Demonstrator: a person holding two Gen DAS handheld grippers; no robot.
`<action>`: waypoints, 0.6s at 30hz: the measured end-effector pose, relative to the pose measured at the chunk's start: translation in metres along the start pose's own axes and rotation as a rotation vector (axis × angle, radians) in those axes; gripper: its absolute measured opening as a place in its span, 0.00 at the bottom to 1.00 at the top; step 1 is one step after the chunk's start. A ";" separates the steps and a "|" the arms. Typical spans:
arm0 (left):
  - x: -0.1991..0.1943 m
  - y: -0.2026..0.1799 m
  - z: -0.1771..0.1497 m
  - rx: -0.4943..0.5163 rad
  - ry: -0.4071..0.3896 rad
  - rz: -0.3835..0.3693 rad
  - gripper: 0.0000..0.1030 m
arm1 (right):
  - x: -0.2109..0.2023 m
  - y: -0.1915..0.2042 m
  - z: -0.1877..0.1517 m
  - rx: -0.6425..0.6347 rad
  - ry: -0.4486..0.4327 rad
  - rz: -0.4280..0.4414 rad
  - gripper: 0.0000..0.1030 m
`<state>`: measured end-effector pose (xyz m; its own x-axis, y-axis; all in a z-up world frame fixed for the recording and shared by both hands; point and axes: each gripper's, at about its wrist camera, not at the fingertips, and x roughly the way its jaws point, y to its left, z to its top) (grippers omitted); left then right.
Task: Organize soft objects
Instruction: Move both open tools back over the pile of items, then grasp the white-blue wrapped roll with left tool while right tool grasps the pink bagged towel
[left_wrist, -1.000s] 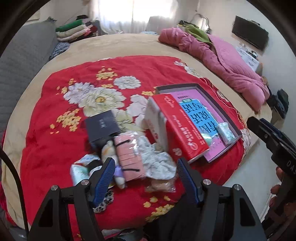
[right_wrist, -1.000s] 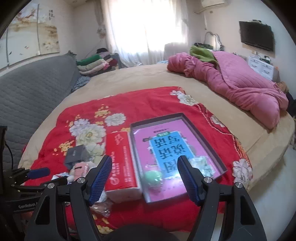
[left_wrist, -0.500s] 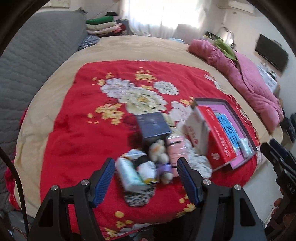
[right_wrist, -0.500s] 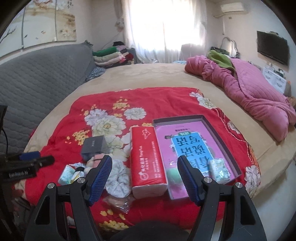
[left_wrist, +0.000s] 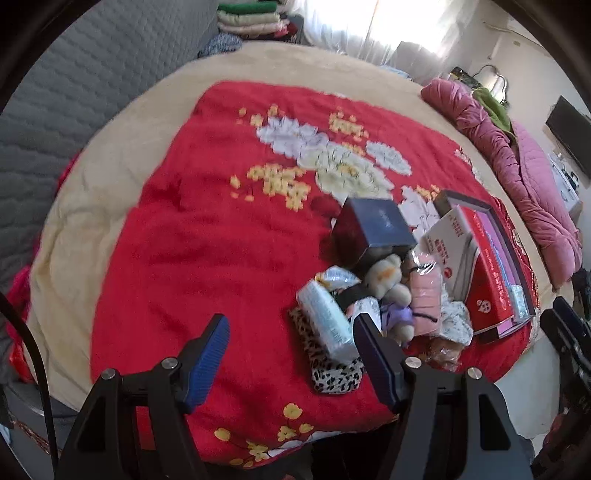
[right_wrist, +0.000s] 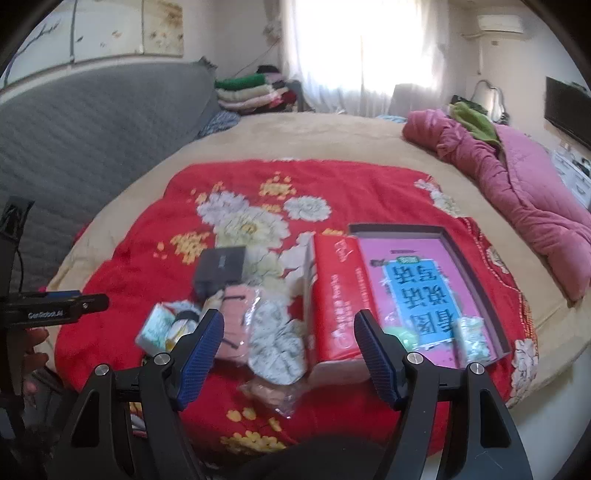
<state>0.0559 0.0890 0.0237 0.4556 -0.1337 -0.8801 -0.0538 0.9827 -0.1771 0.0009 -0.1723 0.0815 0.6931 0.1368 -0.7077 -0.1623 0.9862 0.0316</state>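
Observation:
A pile of soft things lies on the red flowered blanket (left_wrist: 207, 258): a cream plush toy (left_wrist: 388, 280), a pink packet (left_wrist: 424, 295), a pale tissue pack (left_wrist: 325, 317), a leopard-print pouch (left_wrist: 332, 369) and a white patterned scrunchie (right_wrist: 277, 339). A red tissue box (right_wrist: 336, 288) leans beside an open tray box with a pink book (right_wrist: 417, 273); a green ball (right_wrist: 399, 336) and a small packet (right_wrist: 471, 336) lie in it. My left gripper (left_wrist: 291, 354) is open and empty, left of the pile. My right gripper (right_wrist: 288, 350) is open and empty above the pile's near side.
A dark blue box (left_wrist: 376, 229) stands behind the pile. A pink quilt (right_wrist: 517, 184) lies at the bed's right. Folded clothes (right_wrist: 251, 88) are stacked at the back by a grey headboard (right_wrist: 92, 136). The bed edge is near the grippers.
My left gripper has swung left, so the pile has shifted to the right of its view. My right gripper has also turned left, so the pile now sits between its fingers.

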 end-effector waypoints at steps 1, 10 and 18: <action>0.006 0.001 -0.001 -0.010 0.016 -0.017 0.67 | 0.004 0.004 -0.002 -0.010 0.010 0.002 0.72; 0.058 -0.004 -0.003 -0.087 0.150 -0.134 0.67 | 0.046 0.030 -0.014 -0.082 0.088 0.020 0.72; 0.085 -0.001 0.004 -0.155 0.216 -0.198 0.49 | 0.093 0.042 -0.010 -0.117 0.159 0.005 0.72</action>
<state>0.0982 0.0776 -0.0488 0.2725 -0.3607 -0.8920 -0.1253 0.9059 -0.4046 0.0515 -0.1193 0.0097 0.5743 0.1164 -0.8103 -0.2525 0.9668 -0.0401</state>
